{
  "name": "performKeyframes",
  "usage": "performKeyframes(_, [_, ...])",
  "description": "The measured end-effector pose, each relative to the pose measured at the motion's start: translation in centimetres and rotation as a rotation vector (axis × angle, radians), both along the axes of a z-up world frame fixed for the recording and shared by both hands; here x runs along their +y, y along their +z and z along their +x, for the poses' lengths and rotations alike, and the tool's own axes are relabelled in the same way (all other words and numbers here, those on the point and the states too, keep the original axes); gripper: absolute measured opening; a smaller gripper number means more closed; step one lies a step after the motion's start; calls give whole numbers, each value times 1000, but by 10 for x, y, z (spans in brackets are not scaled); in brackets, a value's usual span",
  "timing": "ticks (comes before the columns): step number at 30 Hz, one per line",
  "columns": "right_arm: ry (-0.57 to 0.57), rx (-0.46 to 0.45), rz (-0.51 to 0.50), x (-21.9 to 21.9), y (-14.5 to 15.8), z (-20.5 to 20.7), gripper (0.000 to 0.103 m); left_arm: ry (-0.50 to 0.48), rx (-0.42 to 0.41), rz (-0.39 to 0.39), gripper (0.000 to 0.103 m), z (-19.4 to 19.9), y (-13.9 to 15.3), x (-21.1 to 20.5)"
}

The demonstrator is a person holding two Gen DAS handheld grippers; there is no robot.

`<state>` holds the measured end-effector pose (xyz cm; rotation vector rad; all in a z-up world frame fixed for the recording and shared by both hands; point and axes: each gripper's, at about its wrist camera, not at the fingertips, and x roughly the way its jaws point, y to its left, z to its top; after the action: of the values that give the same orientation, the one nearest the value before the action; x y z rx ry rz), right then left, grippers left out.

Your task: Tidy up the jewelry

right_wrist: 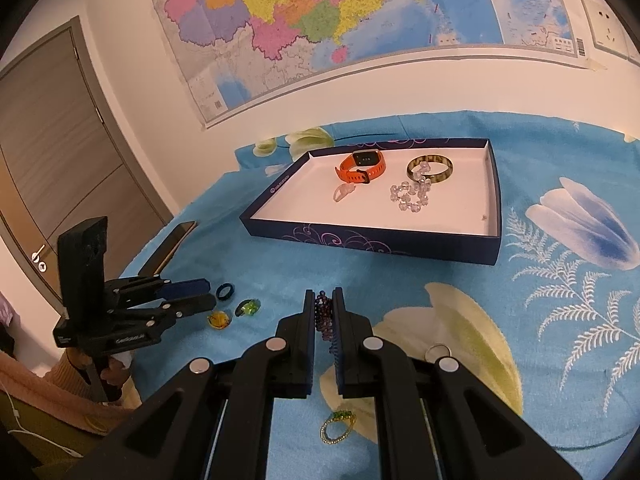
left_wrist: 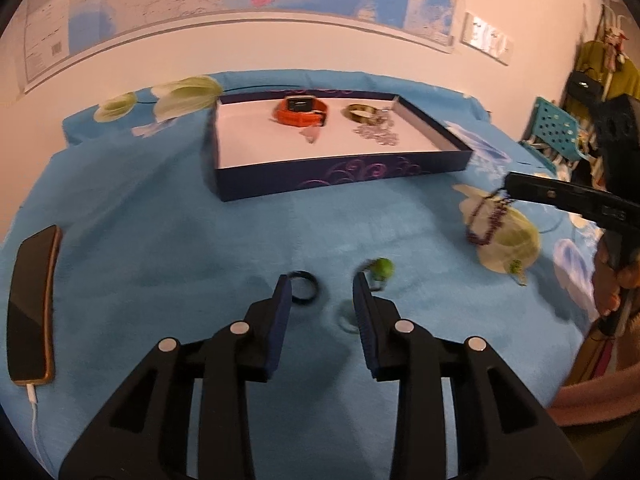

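My right gripper (right_wrist: 323,294) is shut on a dark purple bead bracelet (right_wrist: 324,316), which hangs from its tip above the blue cloth in the left wrist view (left_wrist: 488,220). My left gripper (left_wrist: 322,284) stands open low over the cloth, nothing pressed between its pads. A black ring (left_wrist: 304,286) lies just off its left fingertip and a green ring (left_wrist: 380,270) off its right one. The dark blue tray (right_wrist: 372,240) holds an orange watch (right_wrist: 362,166), a brown bangle (right_wrist: 430,168) and a clear bead bracelet (right_wrist: 410,196).
A yellow gem (right_wrist: 219,319) lies near the left gripper. A gold and green ring (right_wrist: 338,426) and a silver ring (right_wrist: 438,350) lie under the right gripper. A phone (left_wrist: 32,304) on a cable rests at the cloth's left edge.
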<state>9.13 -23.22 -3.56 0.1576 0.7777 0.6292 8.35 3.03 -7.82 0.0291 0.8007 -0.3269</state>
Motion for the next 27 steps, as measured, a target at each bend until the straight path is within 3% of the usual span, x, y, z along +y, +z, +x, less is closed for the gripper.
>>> performKeyframes(7, [-2,-7,-1,2,3,0,7,5,50,51,22,13,-11,-4])
performKeyframes(13, [-2,-16,-1,4,6,5,7,6,44,49,22,14,-11,-5])
performKeyframes(27, [-13,-64,-3,5,23,21,7,-30,-67,-1,22,23,29,-14])
